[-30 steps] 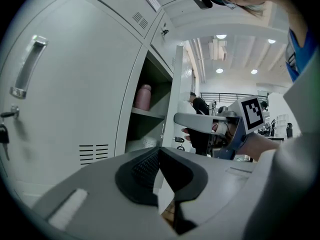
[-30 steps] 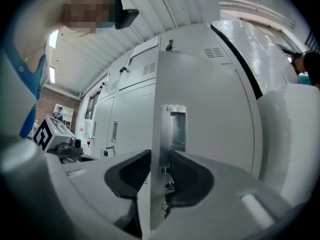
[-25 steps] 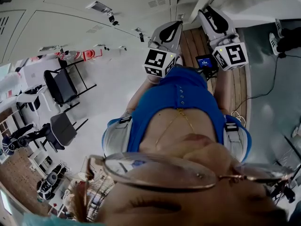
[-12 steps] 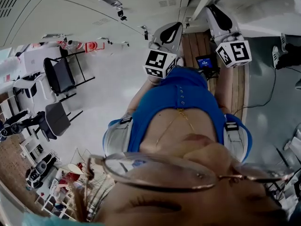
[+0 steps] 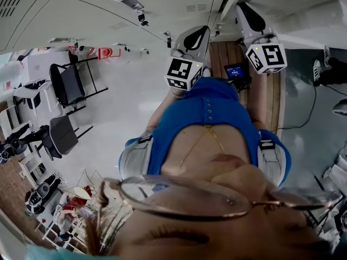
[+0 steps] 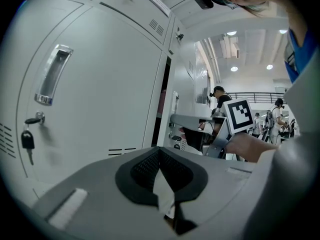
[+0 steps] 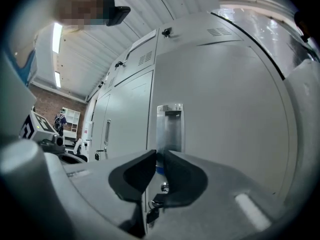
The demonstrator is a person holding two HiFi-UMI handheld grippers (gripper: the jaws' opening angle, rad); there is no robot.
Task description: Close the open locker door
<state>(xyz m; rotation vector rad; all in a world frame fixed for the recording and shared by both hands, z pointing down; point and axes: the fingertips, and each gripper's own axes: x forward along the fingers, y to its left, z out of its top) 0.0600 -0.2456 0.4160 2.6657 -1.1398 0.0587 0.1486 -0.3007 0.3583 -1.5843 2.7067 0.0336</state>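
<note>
The jaws of your right hand-held gripper [image 7: 160, 159] are closing on the locker door [image 7: 225, 114] edge just below the handle [image 7: 170, 126], which looks like stiff, light, free-swinging steel, while your left hand-held gripper [image 6: 160, 151] is pressed together, empty.

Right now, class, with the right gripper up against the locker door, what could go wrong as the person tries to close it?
1. The right gripper is closing its jaws on the thin edge of the door beside the handle. The pads may not catch the narrow edge squarely, so it could slip out.
2. The key hangs just below the jaws and could get knocked or snagged as the door swings.
</note>
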